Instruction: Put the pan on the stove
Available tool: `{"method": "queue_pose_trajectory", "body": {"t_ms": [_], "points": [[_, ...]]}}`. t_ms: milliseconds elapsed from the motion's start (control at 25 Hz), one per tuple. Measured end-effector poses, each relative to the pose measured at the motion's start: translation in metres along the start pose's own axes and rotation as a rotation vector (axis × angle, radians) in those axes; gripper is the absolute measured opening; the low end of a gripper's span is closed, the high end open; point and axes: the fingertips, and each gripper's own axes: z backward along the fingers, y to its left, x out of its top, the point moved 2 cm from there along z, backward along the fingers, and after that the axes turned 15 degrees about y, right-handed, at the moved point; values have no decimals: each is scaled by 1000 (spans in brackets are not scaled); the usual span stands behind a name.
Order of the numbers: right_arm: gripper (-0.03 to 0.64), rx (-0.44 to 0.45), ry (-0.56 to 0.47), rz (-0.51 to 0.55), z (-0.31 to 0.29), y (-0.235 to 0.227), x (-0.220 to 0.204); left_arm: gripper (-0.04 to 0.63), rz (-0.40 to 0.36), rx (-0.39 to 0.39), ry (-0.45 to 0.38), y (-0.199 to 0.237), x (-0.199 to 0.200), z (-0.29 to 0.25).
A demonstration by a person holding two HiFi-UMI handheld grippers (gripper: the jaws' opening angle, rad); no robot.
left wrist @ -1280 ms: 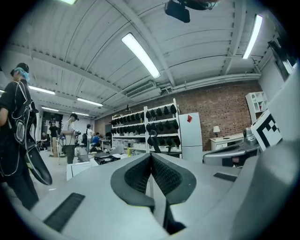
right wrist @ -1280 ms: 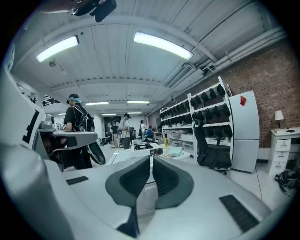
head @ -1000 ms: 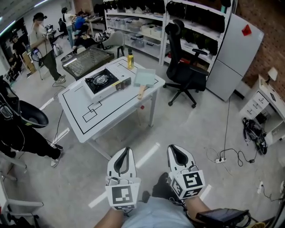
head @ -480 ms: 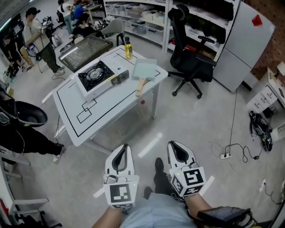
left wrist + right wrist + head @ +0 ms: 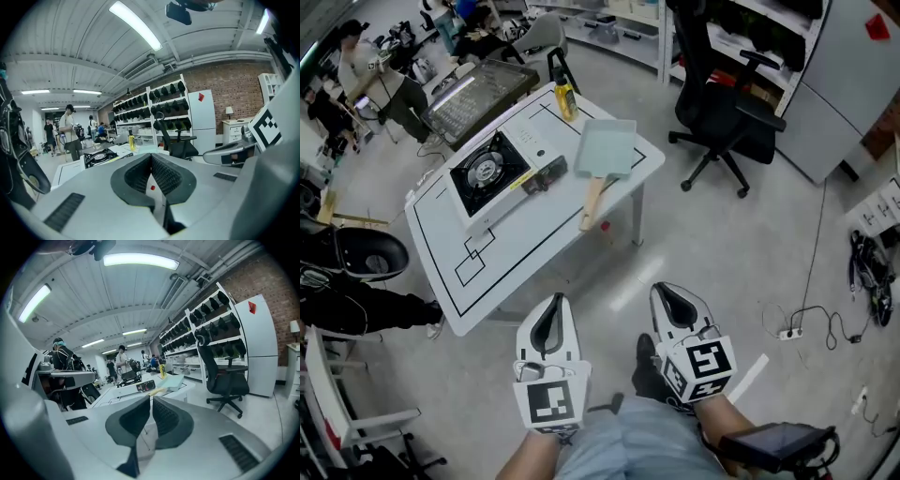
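Note:
A light blue square pan (image 5: pixel 607 149) with a wooden handle (image 5: pixel 592 201) lies on the white table (image 5: pixel 525 248), just right of the portable gas stove (image 5: pixel 491 174). Its handle points toward the table's near edge. My left gripper (image 5: pixel 555 309) and right gripper (image 5: pixel 667 298) hang side by side low in the head view, over the floor and well short of the table. Both are shut with nothing between the jaws. The left gripper view shows the stove (image 5: pixel 100 157) and pan (image 5: pixel 146 148) far beyond the jaws. In the right gripper view the pan (image 5: pixel 174 380) lies ahead on the table.
A yellow bottle (image 5: pixel 565 98) stands at the table's far edge. A black office chair (image 5: pixel 724 111) sits right of the table. A person in black (image 5: pixel 356 281) is at the left. Cables and a power strip (image 5: pixel 811 323) lie on the floor at the right.
The table, stove and pan have slid lower and nearer in the head view. Both grippers keep their places at the bottom, still shut.

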Motion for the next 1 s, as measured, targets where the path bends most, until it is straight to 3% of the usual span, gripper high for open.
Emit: {"method": "queue_pose_trajectory", "body": {"t_ms": [240,440,800,1000], "points": [[51,42,-55,52,-35,-34,72,18,10,70,-50,9,51,-35],[51,86,-101,115,-54,-30,111,18,42,148,-97,32,69,-39],[51,132,-91,164,-89,-5,139,18,95,204,-126,76,77,-47],[51,160,-70,125,-132,-2,147,18,98,196,-123,107,75,-82]]}}
